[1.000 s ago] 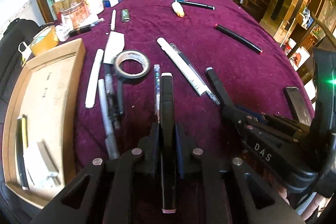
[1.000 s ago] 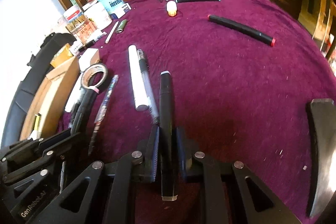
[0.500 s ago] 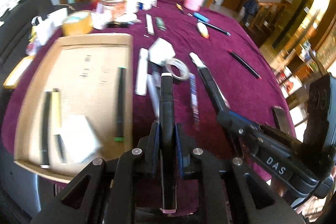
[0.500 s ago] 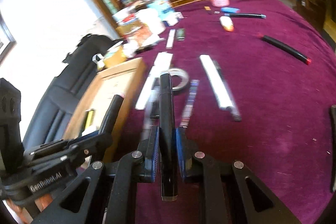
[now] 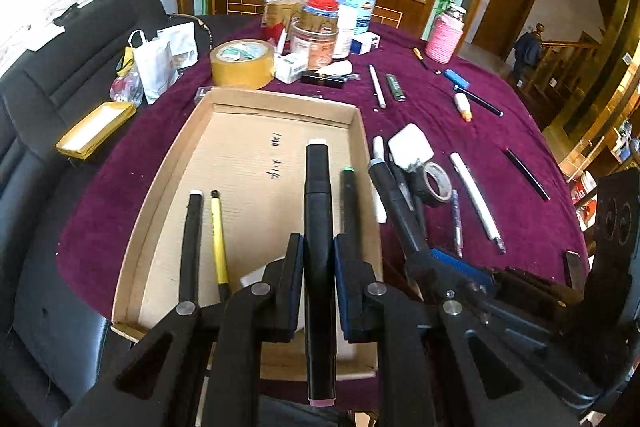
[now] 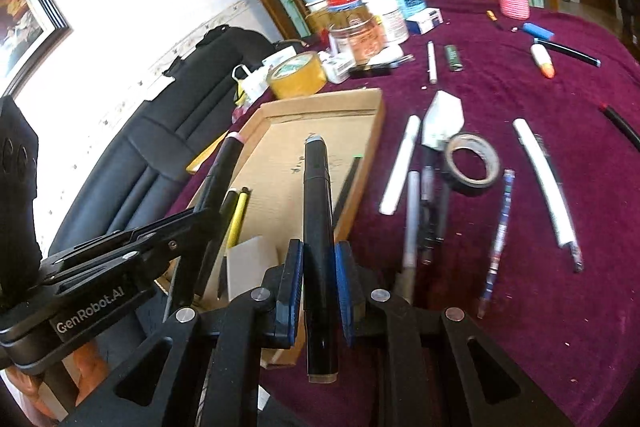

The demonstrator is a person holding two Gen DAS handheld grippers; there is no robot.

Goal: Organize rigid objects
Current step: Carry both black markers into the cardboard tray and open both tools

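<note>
Cardboard fills the middle of the left wrist view: a shallow cardboard tray (image 5: 280, 115) sits on the purple tablecloth (image 5: 460, 123), and the left gripper (image 5: 316, 259) hangs over it with its jaws closed tight on a black marker (image 5: 316, 195), the white-capped end pointing forward above the tray floor. Already lying in the tray are a black pen (image 5: 191, 243), a yellow pen (image 5: 218, 239), a green-tipped marker (image 5: 349, 199) along the right wall and a white block whose corner shows just behind the fingers. To the right the other gripper reaches in with its own dark marker, over the tray's right wall. From the right wrist view, the right gripper (image 6: 318, 275) is likewise clamped on a second black marker (image 6: 316, 195), its tip over the tray near the right edge; the image is slightly blurred here, so the height above the cardboard cannot be told. Still loose on the cloth beside the tray are a roll of tape (image 6: 472, 163), a white pen (image 6: 400, 167) and a long white marker (image 6: 544, 183). The step in hand looks like delivery, with both markers carried over the tray. The next move likely calls for lowering each one parallel to the pens, into the free strip between them, then opening the jaws without the two grippers knocking together.
</note>
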